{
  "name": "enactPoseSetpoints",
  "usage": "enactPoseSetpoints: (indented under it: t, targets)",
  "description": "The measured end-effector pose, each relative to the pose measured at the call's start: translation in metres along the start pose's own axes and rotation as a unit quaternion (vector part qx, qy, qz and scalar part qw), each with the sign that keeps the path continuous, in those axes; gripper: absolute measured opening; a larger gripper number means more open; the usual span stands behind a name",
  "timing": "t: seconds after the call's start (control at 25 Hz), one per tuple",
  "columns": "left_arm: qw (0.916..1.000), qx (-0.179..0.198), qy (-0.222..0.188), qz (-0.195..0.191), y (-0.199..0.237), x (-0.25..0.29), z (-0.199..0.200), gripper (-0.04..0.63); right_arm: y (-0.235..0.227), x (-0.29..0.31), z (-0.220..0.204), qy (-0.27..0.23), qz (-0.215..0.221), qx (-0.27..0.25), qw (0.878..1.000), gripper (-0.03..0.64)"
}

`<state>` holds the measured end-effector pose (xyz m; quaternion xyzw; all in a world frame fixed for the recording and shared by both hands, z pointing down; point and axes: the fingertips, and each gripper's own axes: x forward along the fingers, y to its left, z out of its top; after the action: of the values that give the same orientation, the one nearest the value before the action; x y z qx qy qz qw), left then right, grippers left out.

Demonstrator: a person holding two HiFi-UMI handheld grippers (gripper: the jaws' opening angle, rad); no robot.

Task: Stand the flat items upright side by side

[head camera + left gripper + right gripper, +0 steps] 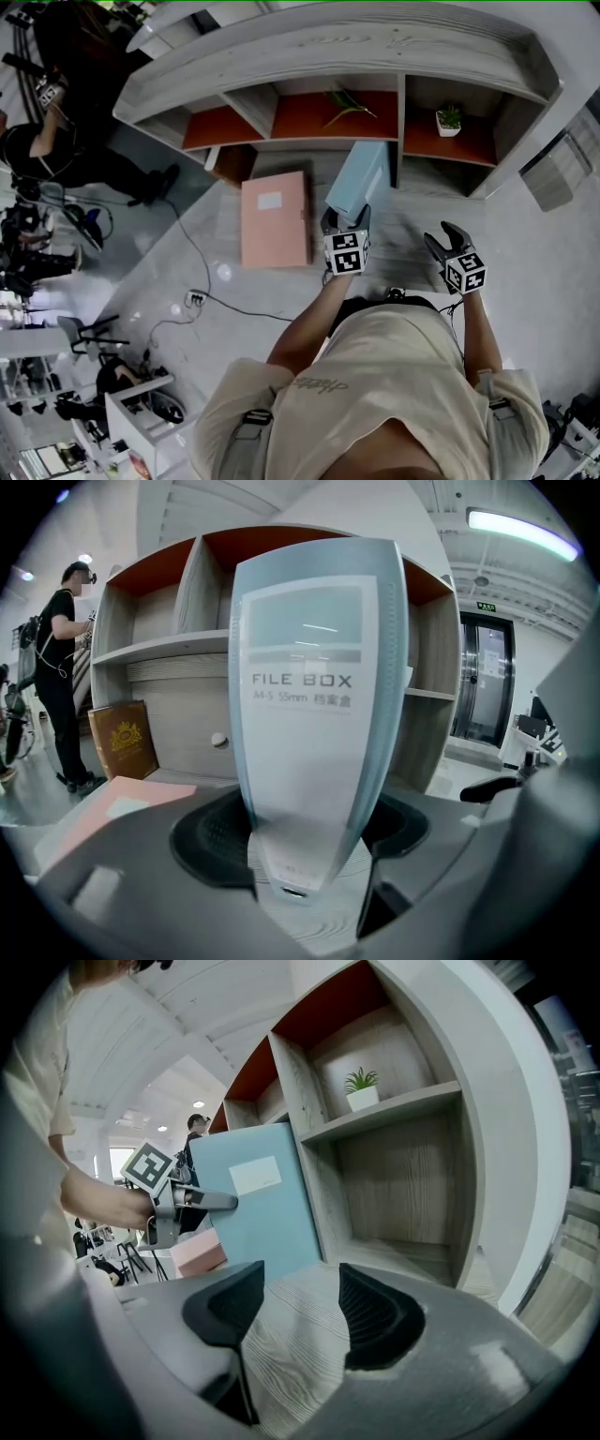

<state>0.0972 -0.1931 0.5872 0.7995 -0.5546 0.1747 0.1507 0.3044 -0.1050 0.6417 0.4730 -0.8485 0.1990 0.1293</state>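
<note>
Nearest, our shirt [394, 375] fills the lower head view. Beyond it we see the left hand-held gripper [345, 220] clamped on the narrow spine of the blue file box [314, 696]. That box stands upright in front of the shelf [328, 47], its bottom edge seemingly on the table [403, 234]. To its right the right hand-held gripper [295, 1312] has its jaws apart with nothing between them. The pink file box [275, 220] lies flat to the left, 1 item yet to raise.

Our judgement:
- Seat the blue box square on its base before letting go.
- Brace its broad face with the right jaws against tipping.
- Leave room at its left for the pink one.
</note>
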Motion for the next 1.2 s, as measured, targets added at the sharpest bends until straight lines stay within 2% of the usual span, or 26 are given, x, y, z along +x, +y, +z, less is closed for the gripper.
enactPoseSetpoints:
  t: [0.24, 0.52, 0.88, 1.2]
  targets:
    - [0.9998, -0.013, 0.003, 0.013, -0.013, 0.014, 0.007, 0.341, -0.011, -0.003, -0.015, 0.015, 0.006, 0.011, 1.0, 0.245]
    - [0.9997, -0.011, 0.018, -0.01, -0.037, 0.029, 0.014, 0.318, -0.02, 0.002, -0.019, 0.013, 0.007, 0.022, 1.0, 0.244]
    - [0.999, -0.008, 0.032, -0.03, -0.047, 0.031, 0.014, 0.321, -0.023, 0.01, -0.025, 0.012, 0.014, 0.038, 0.999, 0.244]
    - [0.9965, -0.008, 0.064, -0.053, -0.065, 0.031, 0.013, 0.334, -0.021, 0.02, -0.019, 0.011, 0.023, 0.044, 0.999, 0.241]
